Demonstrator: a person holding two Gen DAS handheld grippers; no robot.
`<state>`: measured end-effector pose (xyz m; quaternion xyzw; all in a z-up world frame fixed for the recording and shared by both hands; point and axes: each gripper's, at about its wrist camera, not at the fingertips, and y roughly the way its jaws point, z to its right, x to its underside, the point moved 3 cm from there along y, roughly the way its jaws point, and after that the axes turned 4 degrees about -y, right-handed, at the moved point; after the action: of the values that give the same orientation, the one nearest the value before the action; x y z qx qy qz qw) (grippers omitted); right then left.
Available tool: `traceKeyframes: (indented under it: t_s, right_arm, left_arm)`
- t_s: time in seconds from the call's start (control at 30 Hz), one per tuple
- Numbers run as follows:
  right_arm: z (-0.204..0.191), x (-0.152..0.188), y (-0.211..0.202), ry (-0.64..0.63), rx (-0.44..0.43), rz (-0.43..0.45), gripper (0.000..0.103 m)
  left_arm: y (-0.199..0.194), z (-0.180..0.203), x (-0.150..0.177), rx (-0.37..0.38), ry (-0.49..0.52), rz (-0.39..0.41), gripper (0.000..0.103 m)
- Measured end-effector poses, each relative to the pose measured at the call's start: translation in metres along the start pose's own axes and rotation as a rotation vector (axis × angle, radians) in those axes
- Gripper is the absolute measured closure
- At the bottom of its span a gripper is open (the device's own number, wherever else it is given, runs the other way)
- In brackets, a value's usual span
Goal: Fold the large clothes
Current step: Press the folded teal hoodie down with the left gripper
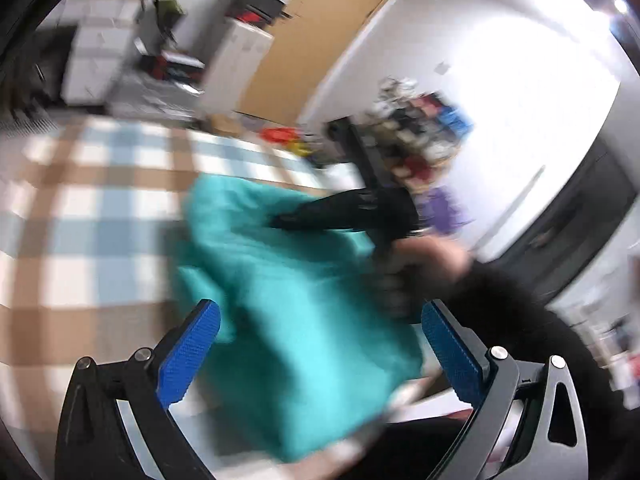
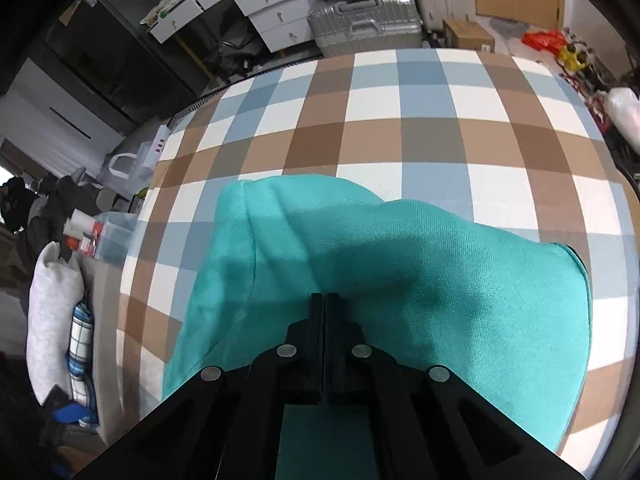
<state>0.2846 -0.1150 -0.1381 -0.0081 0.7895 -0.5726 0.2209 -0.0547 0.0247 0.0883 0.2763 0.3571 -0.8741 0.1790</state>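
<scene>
A teal garment (image 2: 400,264) lies bunched on the checked bed cover (image 2: 400,120). My right gripper (image 2: 325,300) is shut on a fold of the teal garment and holds it up. In the blurred left wrist view the teal garment (image 1: 288,288) hangs in front of my left gripper (image 1: 320,320), which is open with its blue pads (image 1: 188,356) apart and nothing between them. The right gripper (image 1: 320,216) shows there as a dark shape pinching the cloth, held by a hand (image 1: 420,264).
A silver suitcase (image 2: 364,24), white drawers (image 2: 272,12) and a cardboard box (image 2: 468,36) stand beyond the bed's far edge. Bags, a pillow (image 2: 52,312) and boxes crowd the floor on the left. A wooden door (image 1: 320,40) is behind.
</scene>
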Motion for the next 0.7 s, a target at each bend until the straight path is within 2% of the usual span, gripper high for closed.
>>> traceKeyframes:
  t_s: [0.03,0.07,0.13,0.2,0.23,0.27,0.3,0.4,0.53,0.6,0.7]
  right_arm:
    - [0.001,0.002,-0.002,0.007,-0.007,0.013,0.103]
    - [0.002,0.001,-0.003,0.013,-0.014,0.023,0.103]
    - [0.005,0.002,-0.012,0.028,-0.036,0.045,0.103]
    - [0.008,0.004,-0.026,0.049,-0.082,0.08,0.101]
    - [0.009,0.007,-0.037,0.048,-0.097,0.1,0.101]
    - [0.009,0.01,-0.046,0.043,-0.101,0.117,0.098]
    - [0.008,0.015,-0.057,0.029,-0.101,0.131,0.098]
    - [0.005,0.03,-0.084,-0.021,-0.081,0.136,0.098]
    - [0.004,0.062,-0.115,-0.061,-0.091,0.105,0.098]
    - [0.007,0.079,-0.116,-0.063,-0.098,0.072,0.097]
    - [0.016,0.101,-0.107,-0.039,-0.154,0.031,0.097]
  left_arm:
    - [0.019,0.005,0.003,0.043,-0.009,-0.055,0.005]
    - [0.036,0.01,0.009,0.052,-0.01,-0.099,0.005]
    - [0.071,0.009,0.026,0.012,-0.015,-0.204,0.005]
    - [0.111,-0.002,0.044,-0.111,-0.013,-0.322,0.005]
    - [0.121,-0.008,0.05,-0.18,-0.004,-0.352,0.005]
    - [0.131,-0.016,0.054,-0.285,0.016,-0.372,0.004]
    - [0.134,-0.018,0.055,-0.297,0.019,-0.37,0.003]
    - [0.127,-0.018,0.047,-0.269,-0.028,-0.353,0.003]
    - [0.105,-0.027,0.035,-0.236,-0.105,-0.294,0.004]
    - [0.088,-0.03,0.026,-0.213,-0.134,-0.228,0.004]
    - [0.056,-0.022,0.012,-0.123,-0.159,-0.081,0.004]
